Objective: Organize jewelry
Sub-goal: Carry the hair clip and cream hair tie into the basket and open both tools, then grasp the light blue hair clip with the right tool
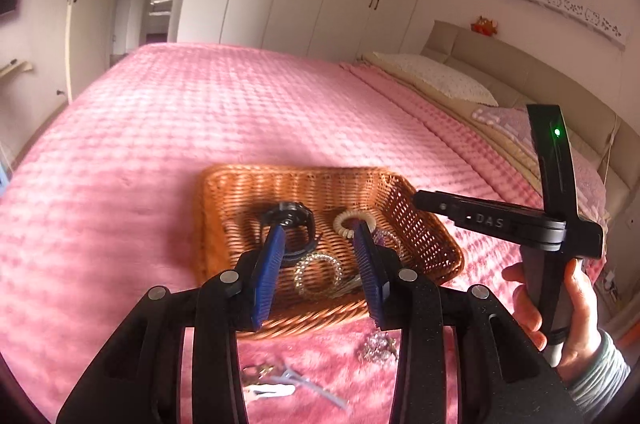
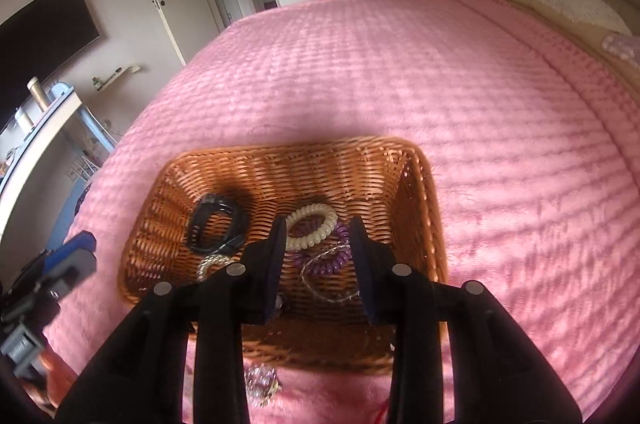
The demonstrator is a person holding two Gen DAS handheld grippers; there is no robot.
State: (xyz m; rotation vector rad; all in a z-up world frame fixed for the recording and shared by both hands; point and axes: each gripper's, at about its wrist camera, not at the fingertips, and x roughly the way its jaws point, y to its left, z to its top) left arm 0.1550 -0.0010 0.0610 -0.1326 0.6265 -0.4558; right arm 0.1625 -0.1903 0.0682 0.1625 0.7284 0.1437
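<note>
A brown wicker basket [image 1: 424,224] [image 2: 420,184] sits on the pink bedspread. In it lie a black watch [image 1: 294,216] [image 2: 218,220], a cream spiral hair tie [image 1: 354,222] [image 2: 312,220], a purple spiral tie [image 2: 324,260], a sparkly bracelet [image 1: 318,276] and a thin chain [image 2: 324,288]. My left gripper [image 1: 320,236] is open and empty above the basket's near side. My right gripper [image 2: 318,228] is open and empty over the basket. On the bedspread in front of the basket lie a crystal piece [image 1: 378,348] [image 2: 262,380] and hair clips [image 1: 296,384].
The right gripper's black body [image 1: 508,224] and the hand holding it show at the right of the left wrist view. Pillows [image 1: 440,76] and a headboard lie to the right. Wardrobes and a door stand behind the bed. A desk [image 2: 36,144] stands at left.
</note>
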